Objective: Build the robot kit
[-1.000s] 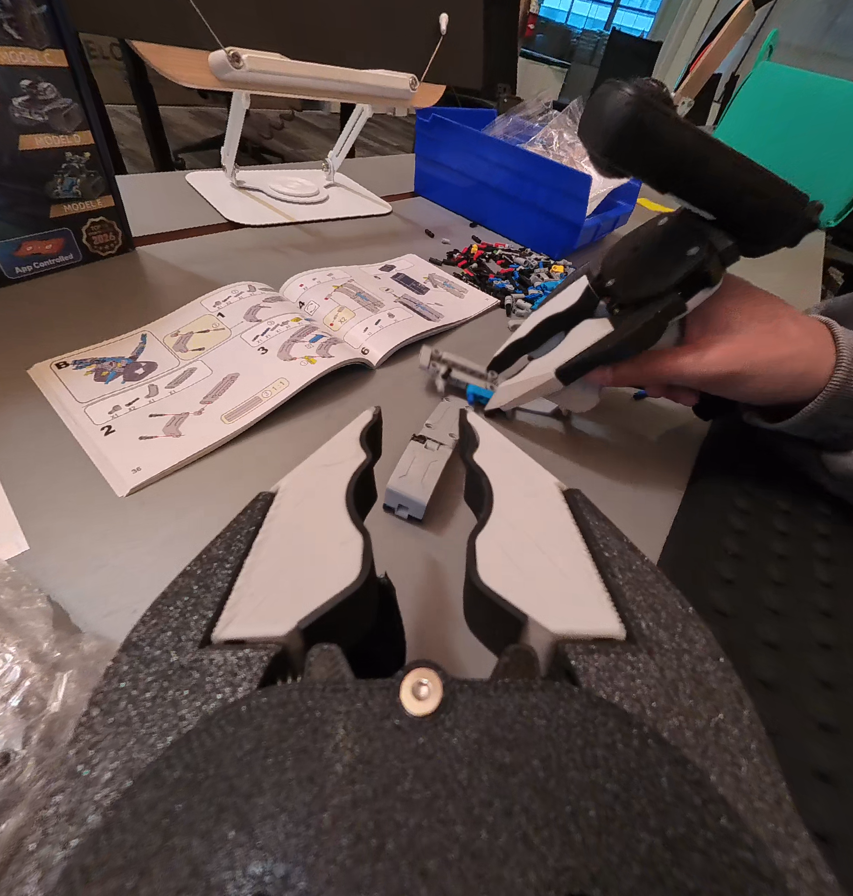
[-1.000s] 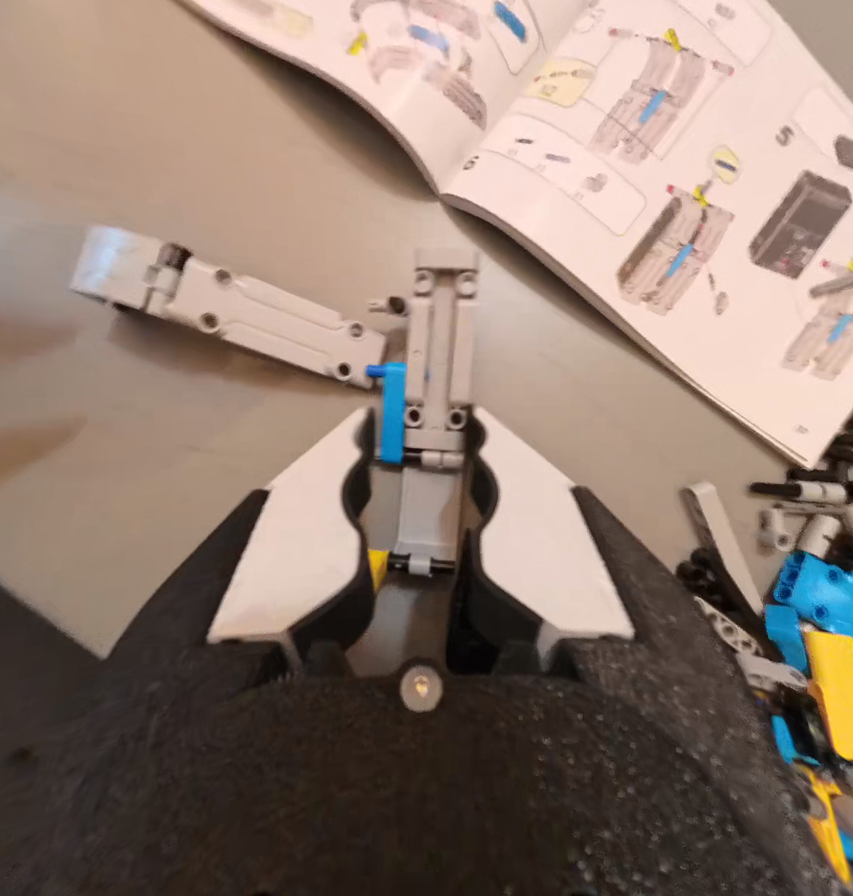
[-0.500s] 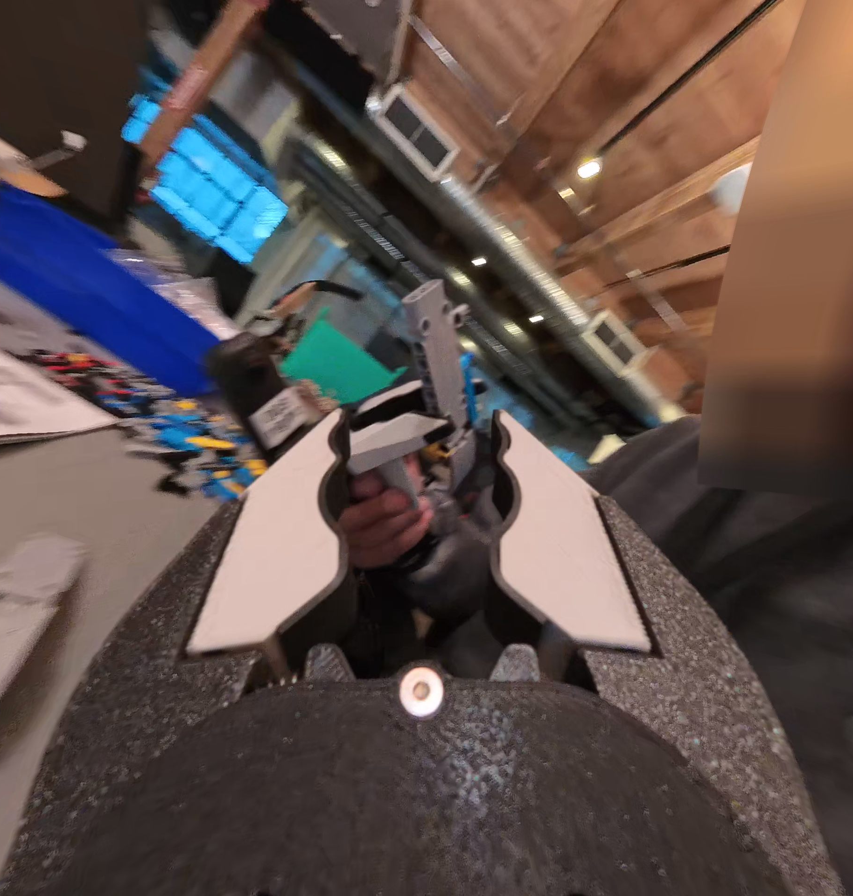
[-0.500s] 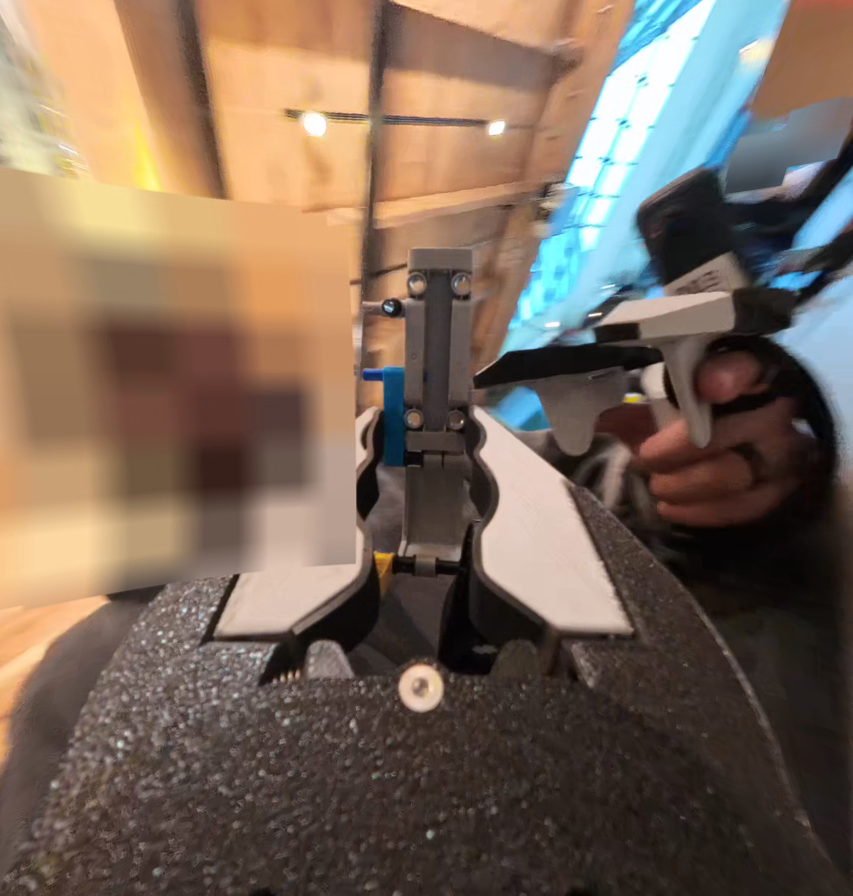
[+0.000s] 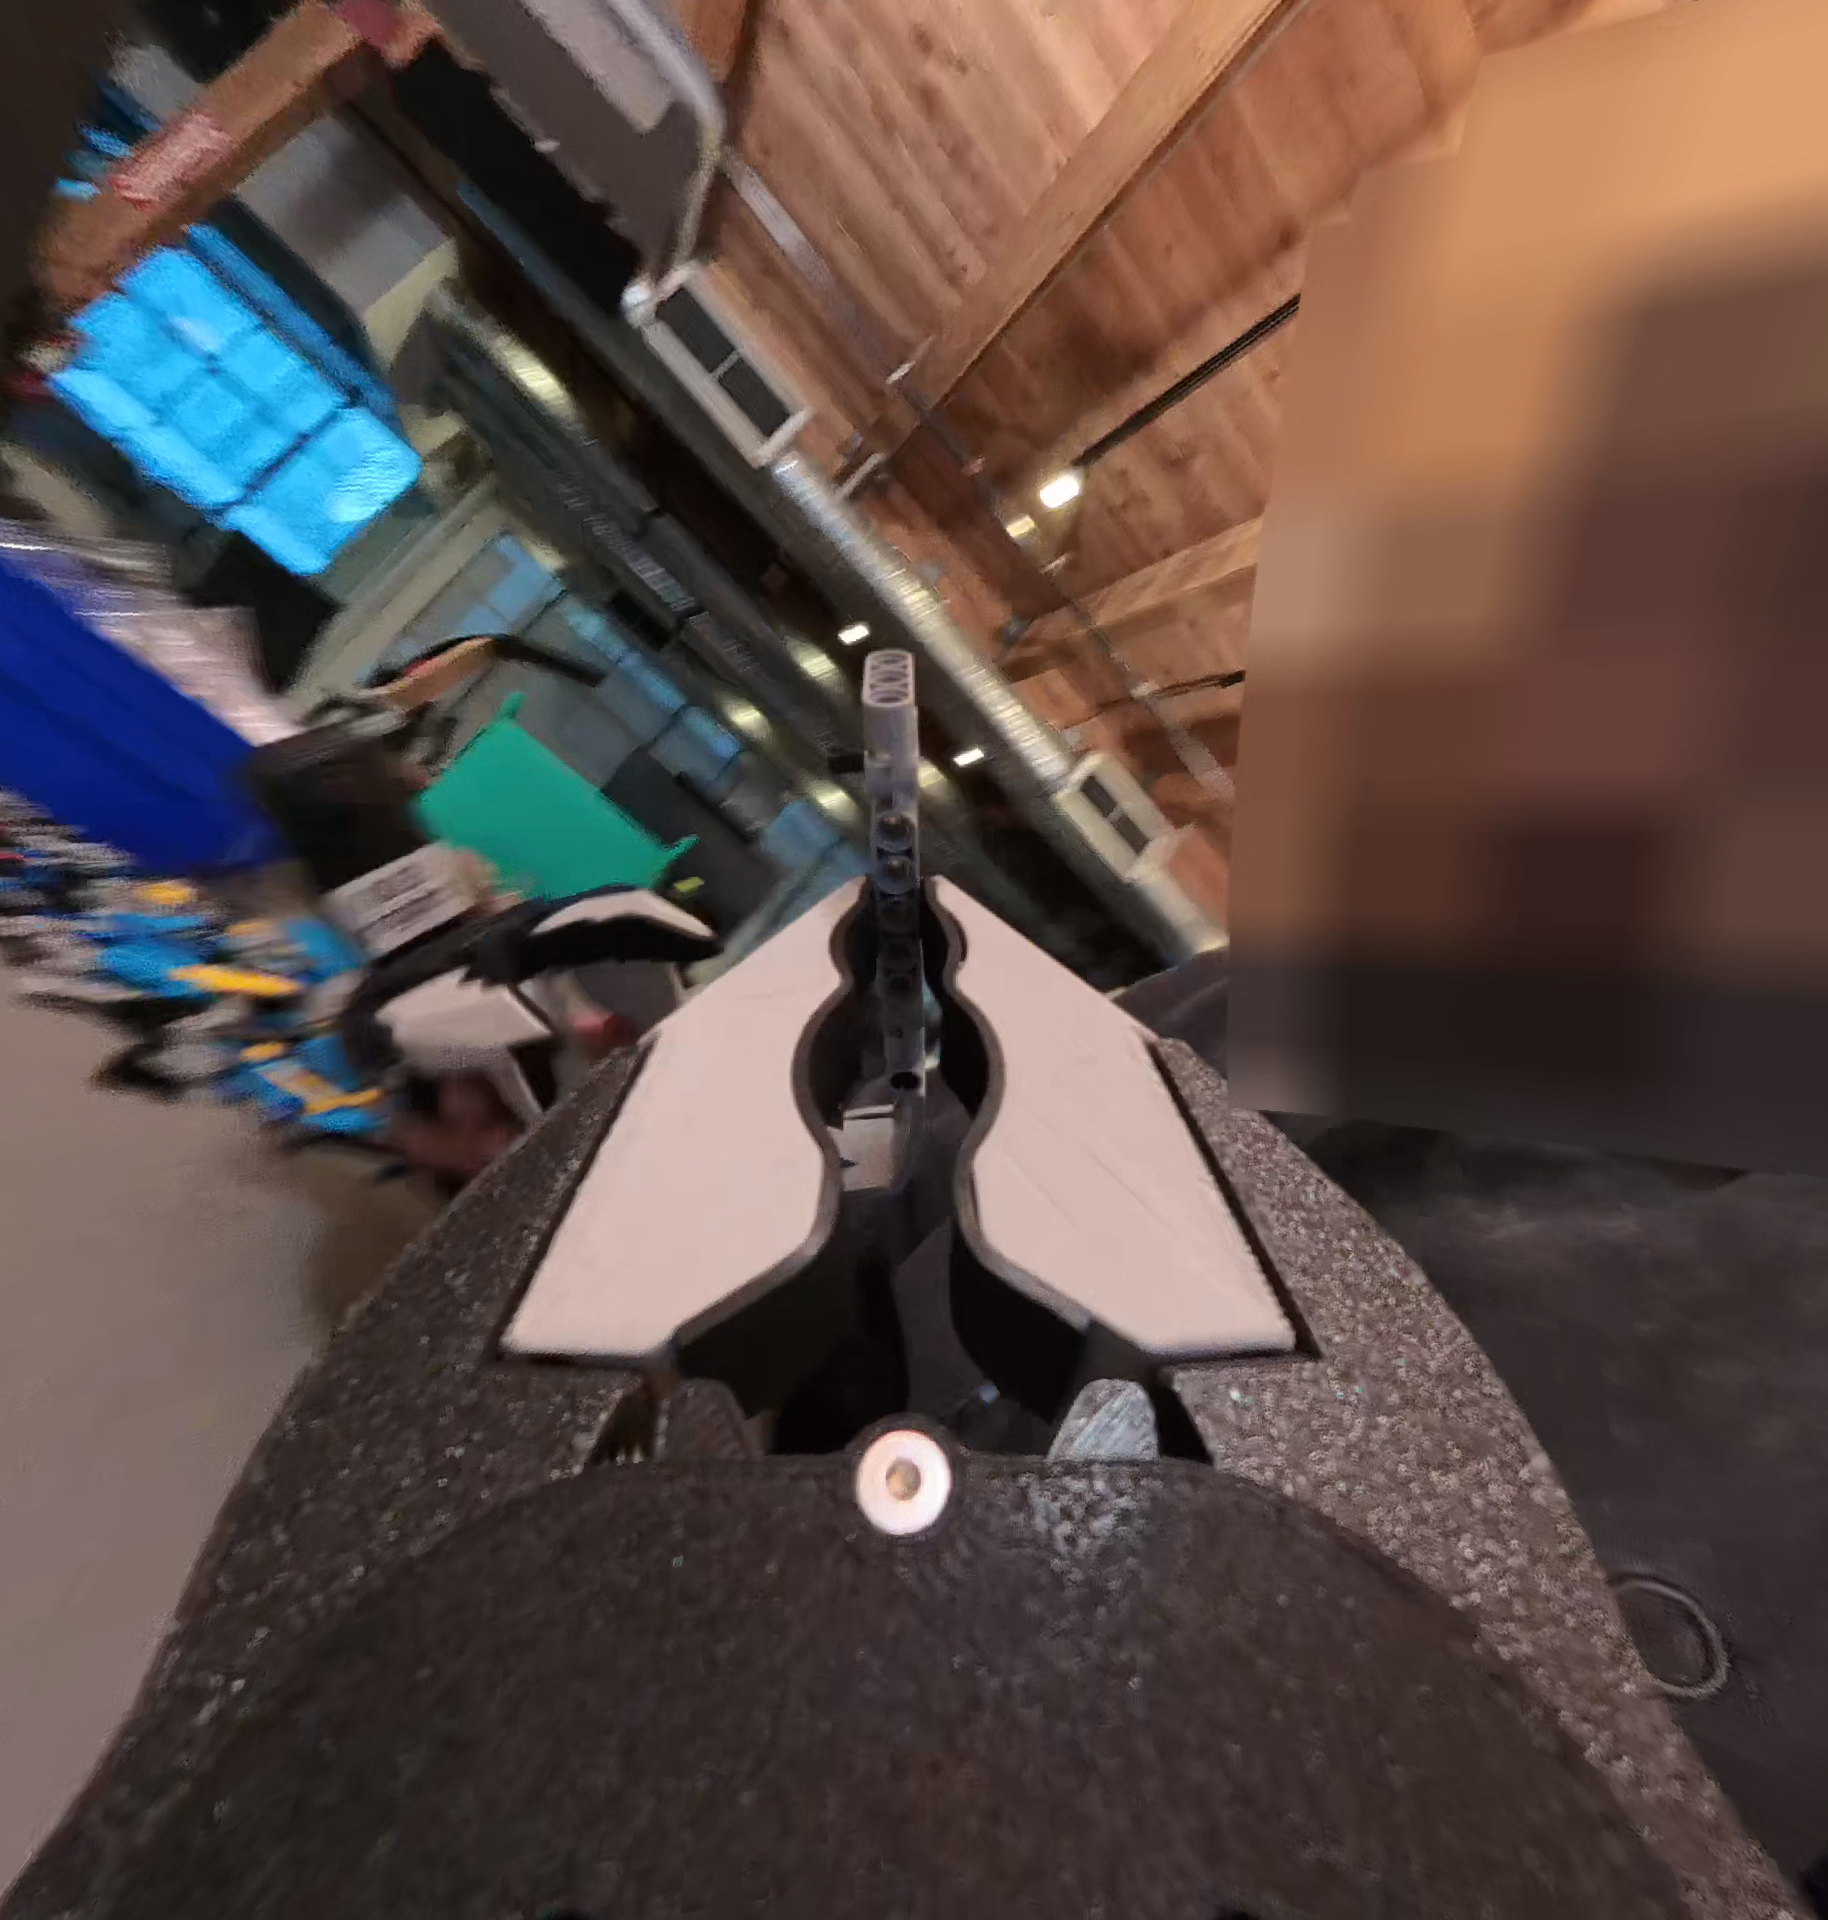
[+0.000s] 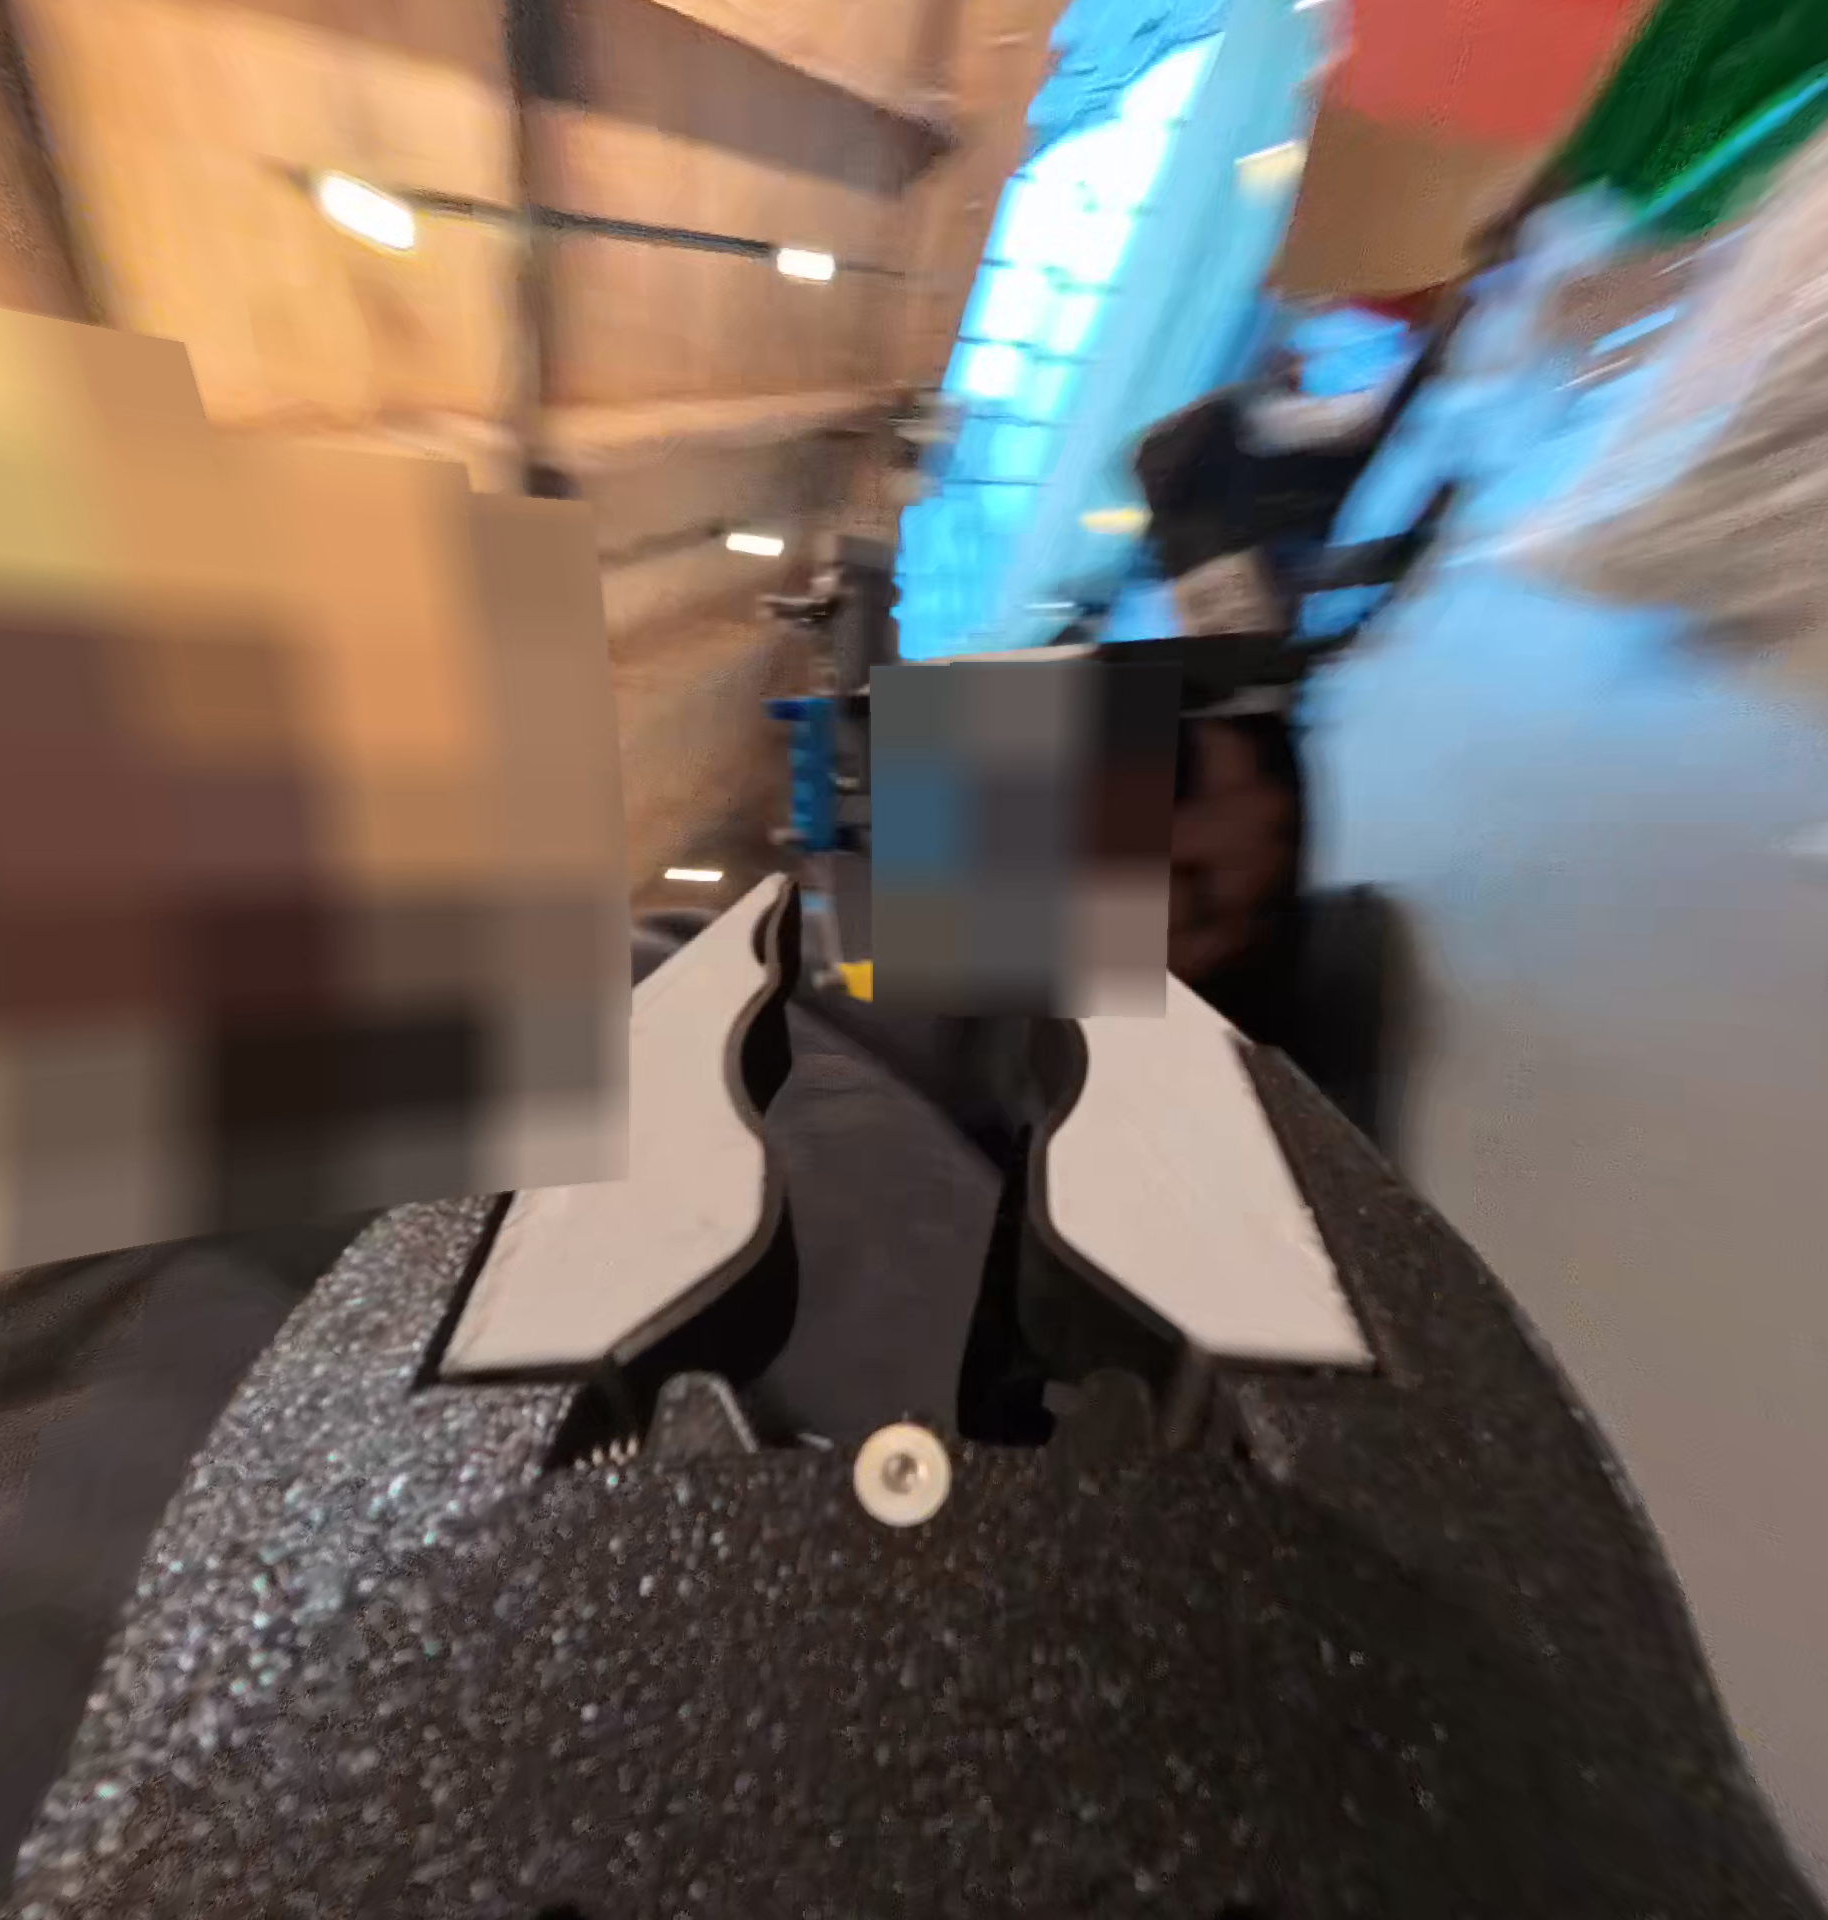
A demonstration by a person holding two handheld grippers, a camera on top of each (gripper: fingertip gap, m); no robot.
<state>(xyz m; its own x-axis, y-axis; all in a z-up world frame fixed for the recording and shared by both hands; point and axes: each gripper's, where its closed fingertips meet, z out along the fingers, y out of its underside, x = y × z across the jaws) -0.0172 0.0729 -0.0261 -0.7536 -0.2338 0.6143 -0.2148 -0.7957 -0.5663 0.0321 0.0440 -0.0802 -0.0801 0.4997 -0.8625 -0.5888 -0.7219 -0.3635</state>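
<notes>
Room: A timber ceiling (image 5: 993, 208) with beams, a metal duct and small lamps is seen above both cameras; blue-lit windows (image 5: 235, 416) are seen at the far side.
Surface: A grey table (image 5: 110, 1299) is seen low on the left of the left wrist view, blurred.
Left gripper: The left gripper (image 5: 899, 904) is tilted upward, and its fingers are drawn close together around a grey beam assembly (image 5: 892, 748).
Assembly: The grey, holed piece is clamped near the fingertips and stands upright past them, against the ceiling; its lower end is seen down between the fingers.
Right gripper: The right gripper (image 6: 951, 925) is held with its fingers apart, and nothing is seen gripped between them; the space just beyond the tips is covered by a mosaic patch. It is also seen blurred at the left of the left wrist view, beside the left gripper.
Loose parts: A heap of blue, yellow and black pieces (image 5: 245, 1018) is spread on the table, well apart from the held piece.
Background: A blue bin (image 5: 48, 707) and a green panel (image 5: 546, 821) are seen behind the heap.
</notes>
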